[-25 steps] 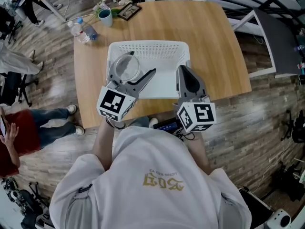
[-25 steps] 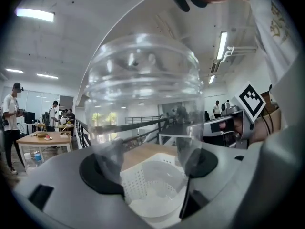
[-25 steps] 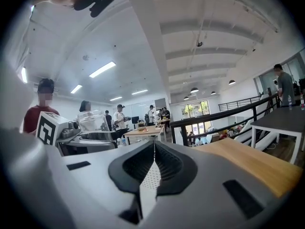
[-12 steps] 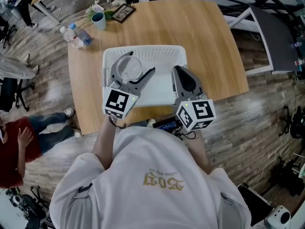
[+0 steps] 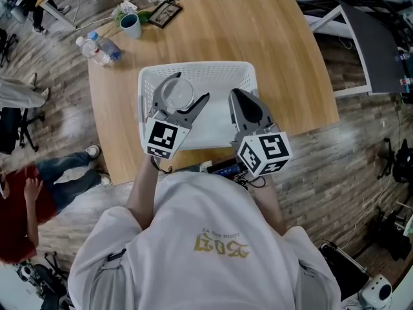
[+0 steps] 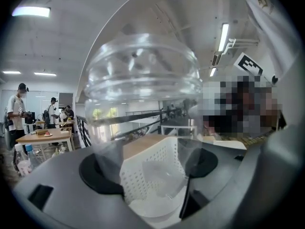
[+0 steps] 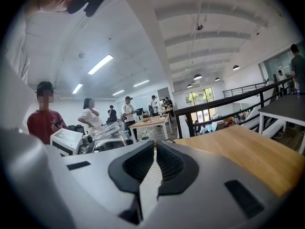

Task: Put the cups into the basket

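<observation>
A clear plastic cup (image 5: 175,95) sits between the jaws of my left gripper (image 5: 184,90), which is shut on it. The cup hangs over the left half of the white perforated basket (image 5: 193,67) on the wooden table (image 5: 284,57). In the left gripper view the cup (image 6: 143,80) fills the space above the pads of the left gripper (image 6: 148,171), and the basket (image 6: 143,168) shows through it below. My right gripper (image 5: 236,94) is shut and empty over the basket's right near part. In the right gripper view its jaws (image 7: 155,163) meet, and the cup (image 7: 107,133) shows at the left.
A teal mug (image 5: 130,24), water bottles (image 5: 97,47) and a picture frame (image 5: 162,13) stand at the table's far left corner. A person in red (image 5: 19,205) is on the floor at the left. Dark desks and railings border the right side.
Both grippers have sunk a little toward the basket, the left one still carrying the cup. The person in red at the left has shifted.
</observation>
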The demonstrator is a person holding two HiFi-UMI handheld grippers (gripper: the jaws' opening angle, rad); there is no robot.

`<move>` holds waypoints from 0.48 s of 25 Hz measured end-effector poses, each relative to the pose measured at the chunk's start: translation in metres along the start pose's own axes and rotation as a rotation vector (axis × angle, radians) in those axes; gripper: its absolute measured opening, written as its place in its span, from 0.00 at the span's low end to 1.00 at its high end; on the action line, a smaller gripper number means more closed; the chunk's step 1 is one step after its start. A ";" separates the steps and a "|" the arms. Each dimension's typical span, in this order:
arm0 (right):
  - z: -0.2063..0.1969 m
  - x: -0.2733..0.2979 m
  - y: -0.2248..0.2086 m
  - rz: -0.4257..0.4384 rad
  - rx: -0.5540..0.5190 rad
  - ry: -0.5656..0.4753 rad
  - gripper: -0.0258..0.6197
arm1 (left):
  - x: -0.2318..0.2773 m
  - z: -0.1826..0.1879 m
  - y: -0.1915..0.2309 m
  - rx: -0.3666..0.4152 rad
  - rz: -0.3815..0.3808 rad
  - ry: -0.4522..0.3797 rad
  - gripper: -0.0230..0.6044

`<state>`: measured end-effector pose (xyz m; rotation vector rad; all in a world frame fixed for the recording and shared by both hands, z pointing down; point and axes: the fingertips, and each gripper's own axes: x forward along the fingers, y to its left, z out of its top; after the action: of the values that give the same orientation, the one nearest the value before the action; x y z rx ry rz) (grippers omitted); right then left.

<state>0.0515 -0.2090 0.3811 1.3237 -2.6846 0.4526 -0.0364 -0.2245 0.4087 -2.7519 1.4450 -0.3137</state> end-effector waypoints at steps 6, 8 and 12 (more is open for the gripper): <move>-0.008 0.013 0.000 0.006 0.014 0.028 0.06 | 0.007 -0.011 0.003 -0.004 -0.022 -0.027 0.58; -0.010 0.018 -0.001 0.008 0.017 0.034 0.06 | 0.010 -0.016 0.004 -0.001 -0.036 -0.018 0.58; -0.014 0.028 -0.005 0.009 0.022 0.049 0.06 | 0.013 -0.025 0.010 -0.008 -0.056 0.002 0.59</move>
<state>0.0374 -0.2285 0.4024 1.2897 -2.6539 0.5104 -0.0420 -0.2388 0.4344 -2.8028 1.3740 -0.3126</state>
